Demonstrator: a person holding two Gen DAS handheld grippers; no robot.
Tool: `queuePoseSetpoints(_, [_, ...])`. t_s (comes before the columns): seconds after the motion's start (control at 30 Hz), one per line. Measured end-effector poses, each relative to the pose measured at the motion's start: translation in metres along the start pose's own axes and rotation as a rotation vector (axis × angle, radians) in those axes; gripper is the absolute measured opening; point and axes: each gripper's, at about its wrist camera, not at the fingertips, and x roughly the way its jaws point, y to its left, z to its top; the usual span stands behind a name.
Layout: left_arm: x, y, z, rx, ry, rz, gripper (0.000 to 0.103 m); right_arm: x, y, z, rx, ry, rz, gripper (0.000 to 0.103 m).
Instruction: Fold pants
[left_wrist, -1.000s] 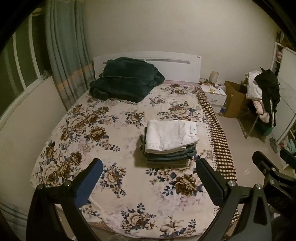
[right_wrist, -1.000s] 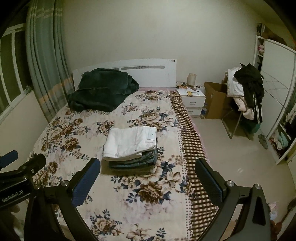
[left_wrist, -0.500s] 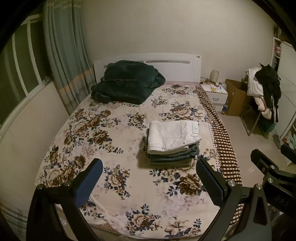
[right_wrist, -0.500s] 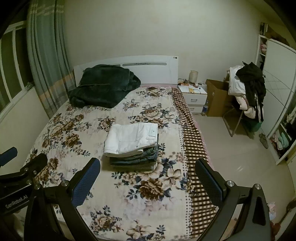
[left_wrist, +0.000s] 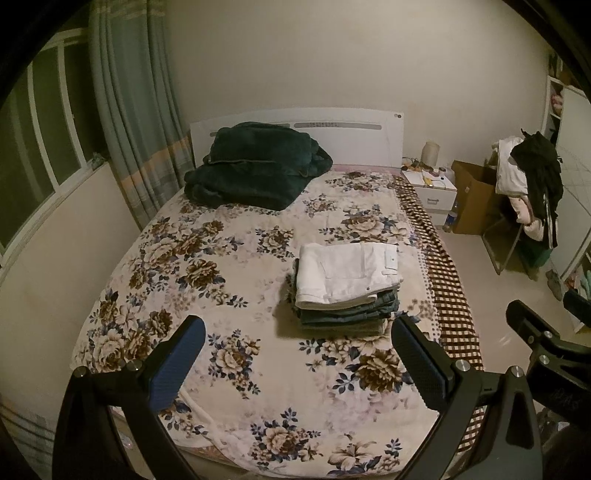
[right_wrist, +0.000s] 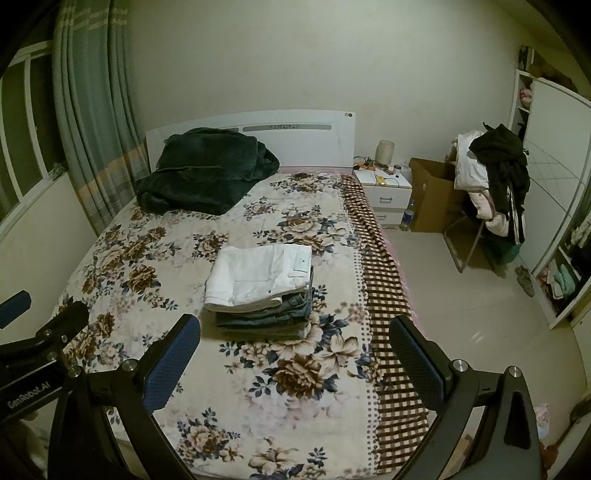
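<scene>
A stack of folded pants lies on the floral bed (left_wrist: 236, 266), with white pants (left_wrist: 345, 271) on top and dark denim pairs (left_wrist: 347, 314) under them. The stack also shows in the right wrist view, with white pants (right_wrist: 258, 275) on top. My left gripper (left_wrist: 297, 354) is open and empty, held above the foot of the bed, well back from the stack. My right gripper (right_wrist: 295, 352) is open and empty too, at the same distance. Each gripper shows at the edge of the other's view.
A dark green blanket (left_wrist: 255, 168) is heaped by the white headboard. Right of the bed stand a white nightstand (right_wrist: 386, 190), a cardboard box (right_wrist: 434, 192) and a chair piled with clothes (right_wrist: 495, 177). Curtains (left_wrist: 136, 122) and a window are on the left.
Both grippers have drawn back and up from the bed, so the stack looks smaller and more of the room shows. Both stay open and empty.
</scene>
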Motion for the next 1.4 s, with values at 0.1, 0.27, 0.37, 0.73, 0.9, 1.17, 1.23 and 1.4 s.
queuePoseSetpoints(0.1, [-0.0004, -0.0015, 0.0001, 0.001, 0.001, -0.001, 0.103, -0.0005, -0.0019, 0.0001, 0.001, 0.003, 0.004, 0.103])
queuePoseSetpoints(0.27, [-0.0014, -0.0023, 0.0000, -0.005, 0.002, -0.002, 0.103, -0.0004, -0.0030, 0.0003, -0.001, 0.007, 0.007, 0.103])
queuePoseSetpoints(0.37, [-0.0016, -0.0017, -0.0002, -0.004, 0.002, -0.002, 0.103, 0.0009, -0.0033, -0.0004, -0.009, 0.000, 0.004, 0.103])
queuePoseSetpoints(0.73, [-0.0024, -0.0005, 0.0005, -0.003, 0.000, -0.001, 0.103, 0.0037, -0.0051, -0.0013, -0.016, 0.008, 0.018, 0.103])
queuePoseSetpoints(0.9, [-0.0048, -0.0015, 0.0019, -0.009, 0.000, 0.002, 0.103, 0.0033, -0.0043, -0.0014, -0.019, 0.007, 0.018, 0.103])
queuePoseSetpoints(1.17, [-0.0079, -0.0007, 0.0030, -0.015, -0.001, 0.001, 0.103, 0.0023, -0.0055, -0.0030, -0.021, 0.006, 0.018, 0.103])
queuePoseSetpoints(1.23, [-0.0078, -0.0004, 0.0033, -0.015, -0.001, -0.001, 0.103, 0.0023, -0.0054, -0.0027, -0.022, 0.004, 0.017, 0.103])
queuePoseSetpoints(1.4, [-0.0075, -0.0005, 0.0025, -0.012, -0.001, -0.001, 0.103, 0.0016, -0.0064, -0.0028, -0.023, 0.006, 0.016, 0.103])
